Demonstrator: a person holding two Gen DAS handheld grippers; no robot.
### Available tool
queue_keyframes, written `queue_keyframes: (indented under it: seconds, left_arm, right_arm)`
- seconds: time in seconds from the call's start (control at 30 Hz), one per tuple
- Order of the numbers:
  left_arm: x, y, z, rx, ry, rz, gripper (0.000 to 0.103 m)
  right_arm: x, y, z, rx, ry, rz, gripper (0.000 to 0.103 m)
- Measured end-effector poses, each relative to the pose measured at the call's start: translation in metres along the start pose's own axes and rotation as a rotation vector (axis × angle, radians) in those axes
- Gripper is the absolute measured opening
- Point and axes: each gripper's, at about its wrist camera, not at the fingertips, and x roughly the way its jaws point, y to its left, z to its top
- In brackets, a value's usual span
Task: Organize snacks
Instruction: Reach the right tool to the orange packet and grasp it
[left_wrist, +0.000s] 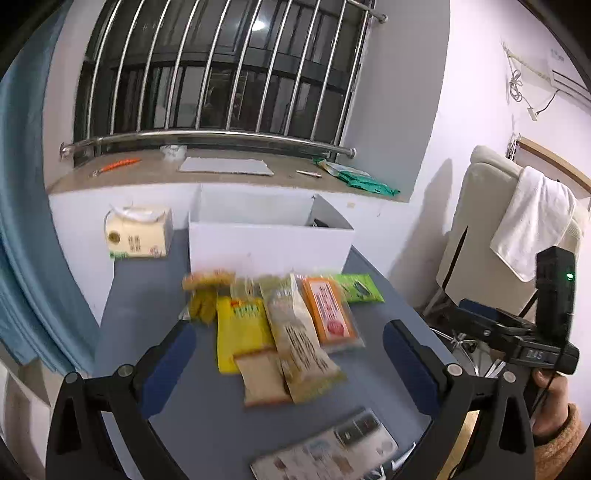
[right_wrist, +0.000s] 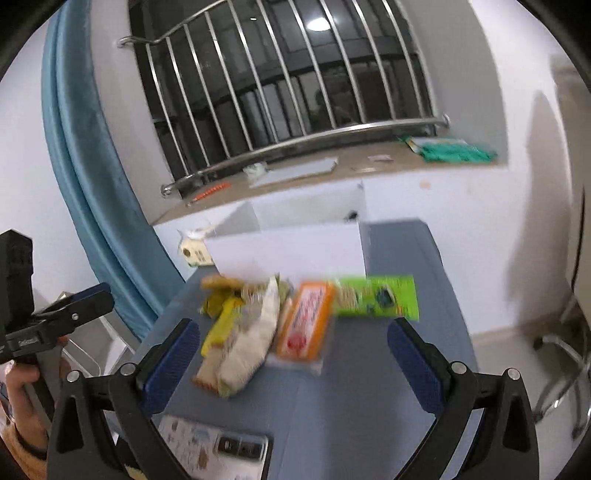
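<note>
Apparently nothing sorted yet. Left gripper (left_wrist: 290, 349) and right gripper (right_wrist: 293, 350) hovering with jaws wide, holding nothing. Crinkly plastic snack packets — yellow (left_wrist: 240, 325), beige (left_wrist: 299, 343), orange (right_wrist: 304, 323), green (right_wrist: 380, 297) — lying between and beyond jaws. Open white cardboard box (left_wrist: 269, 242) waiting farther ahead, contents mostly hidden.

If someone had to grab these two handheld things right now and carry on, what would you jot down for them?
Left gripper: open, holding nothing, above the snacks.
Right gripper: open, holding nothing.
Snacks lie in a row on the blue table: yellow packet, beige packet, orange packet, green packet.
White box stands behind them; its contents are mostly hidden.
Left: every visible snack still needs putting away.
</note>
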Motion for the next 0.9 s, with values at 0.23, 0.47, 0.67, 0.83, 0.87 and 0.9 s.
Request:
queue_keyframes:
  seconds: [0.23,0.47,0.67,0.83,0.87,0.9]
  left_arm:
    - [-0.014,0.006,-0.020,-0.040,0.005,-0.004,0.103]
    - [-0.011,0.010,-0.023,-0.051,0.001,-0.006,0.103]
    - [-0.008,0.008,-0.030,-0.037,0.014,-0.015,0.103]
    - [-0.005,0.012,-0.034,-0.039,0.028,0.004,0.103]
    - [-0.005,0.014,-0.034,-0.043,0.031,0.000,0.103]
    - [-0.005,0.015,-0.035,-0.046,0.033,-0.002,0.103]
  right_arm:
    - [0.013,-0.006,-0.013,-0.001,0.062,-0.037,0.103]
    - [0.049,0.007,-0.024,-0.029,0.140,-0.085,0.103]
    - [0.104,0.010,-0.006,-0.065,0.200,-0.143,0.103]
    - [0.160,0.012,0.008,-0.105,0.290,-0.213,0.103]
    - [0.171,0.011,0.009,-0.109,0.304,-0.225,0.103]
    - [0.181,0.010,0.010,-0.112,0.323,-0.235,0.103]
